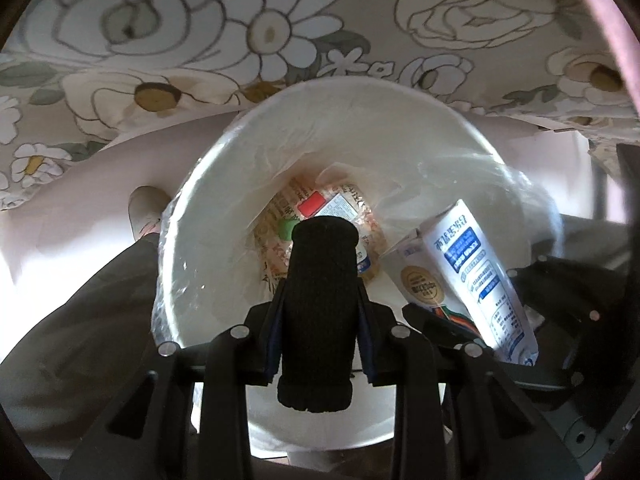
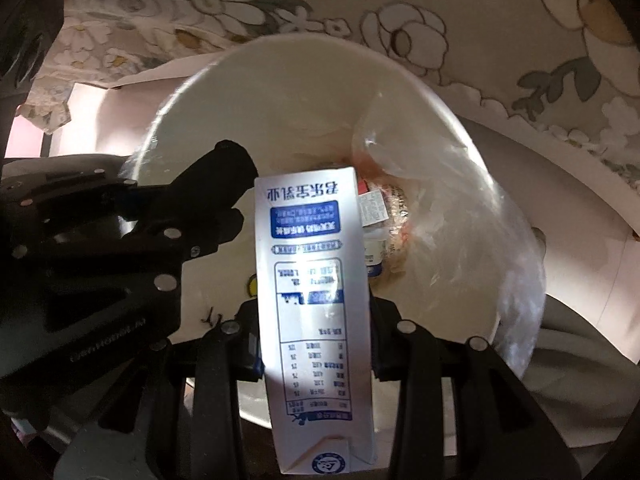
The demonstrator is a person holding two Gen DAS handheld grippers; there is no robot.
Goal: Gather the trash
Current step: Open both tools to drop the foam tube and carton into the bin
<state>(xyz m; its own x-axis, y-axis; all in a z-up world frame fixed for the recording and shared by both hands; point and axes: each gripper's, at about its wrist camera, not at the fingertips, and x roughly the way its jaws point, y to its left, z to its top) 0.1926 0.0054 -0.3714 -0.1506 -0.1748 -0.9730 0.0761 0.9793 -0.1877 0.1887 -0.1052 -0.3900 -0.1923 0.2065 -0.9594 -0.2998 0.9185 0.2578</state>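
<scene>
Left wrist view: left fingers point(image 1: 316, 236) clamped on a black cylinder point(image 1: 316, 312), poised over the lined white bin point(image 1: 208, 200) for dropping. Right fingers point(image 2: 316, 300) clamped on milk carton point(image 2: 316, 300), likewise above bin; wrapper point(image 1: 320, 208) already inside.

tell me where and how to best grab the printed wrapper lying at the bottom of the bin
Come straight down through the open mouth of the white bin. The printed wrapper lies flat on the bottom inside the clear liner, so pinching a raised, crinkled edge looks safer than its flat middle.
</scene>
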